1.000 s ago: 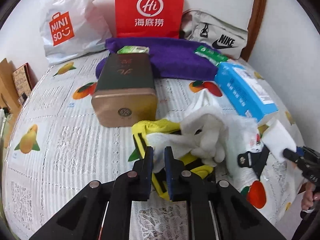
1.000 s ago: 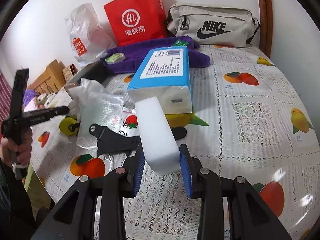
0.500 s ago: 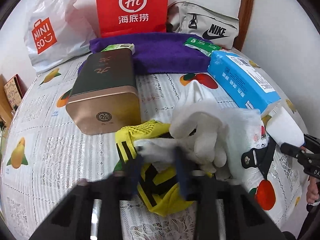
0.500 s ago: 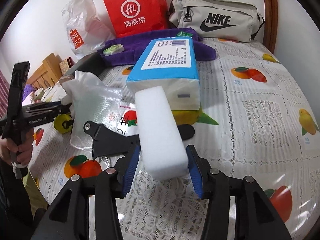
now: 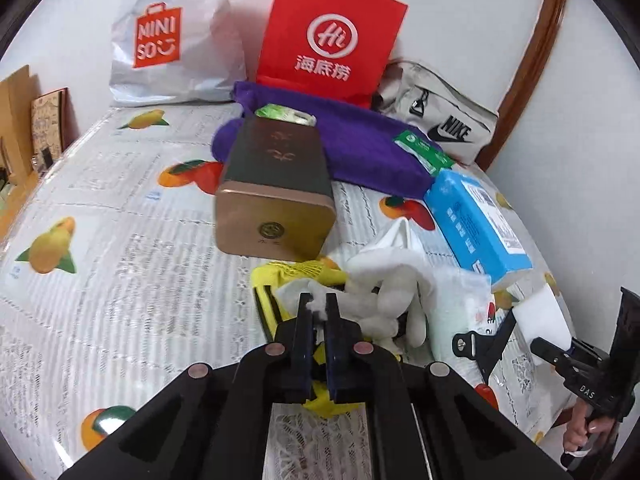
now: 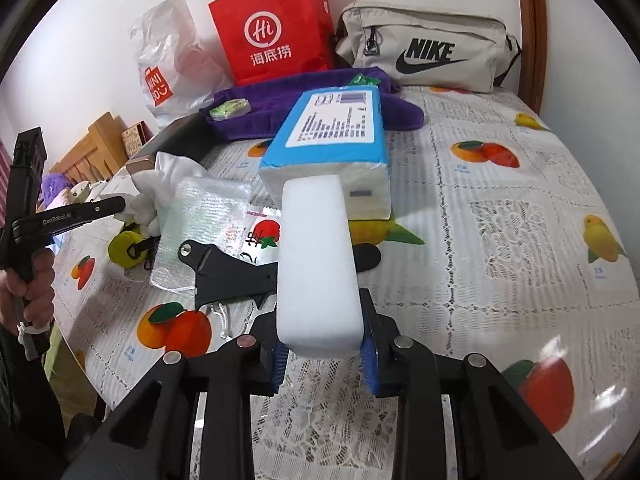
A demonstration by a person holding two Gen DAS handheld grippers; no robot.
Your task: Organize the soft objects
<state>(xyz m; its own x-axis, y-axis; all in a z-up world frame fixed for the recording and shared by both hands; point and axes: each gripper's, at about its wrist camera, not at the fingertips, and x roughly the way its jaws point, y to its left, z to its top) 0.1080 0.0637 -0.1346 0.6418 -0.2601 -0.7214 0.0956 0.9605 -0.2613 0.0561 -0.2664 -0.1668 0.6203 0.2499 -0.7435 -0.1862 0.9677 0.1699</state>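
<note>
My left gripper (image 5: 318, 304) is shut on a tuft of the white cloth (image 5: 384, 284), which lies crumpled over a yellow-and-black fabric item (image 5: 296, 270). In the right wrist view the same left gripper (image 6: 120, 202) reaches into that white cloth (image 6: 160, 172) from the left. My right gripper (image 6: 323, 336) holds a white sponge block (image 6: 316, 256) lengthwise between its blue pads, and its jaws are closing on it. The sponge sticks out forward above the table. The right gripper (image 5: 544, 346) and sponge (image 5: 540, 316) also show at the right edge of the left wrist view.
A blue tissue pack (image 6: 336, 136), a bubble-wrap bag (image 6: 204, 216) and a black bracket (image 6: 228, 276) lie just ahead of the sponge. A bronze tin box (image 5: 276, 184), a purple towel (image 5: 360, 148), a red bag (image 5: 328, 36), a Miniso bag (image 5: 172, 40) and a Nike pouch (image 6: 424, 52) stand further back.
The left gripper swung across the pile and now pinches the white cloth at its tips. The right jaws widened a little, then tightened on the sponge, which now sits closer in.
</note>
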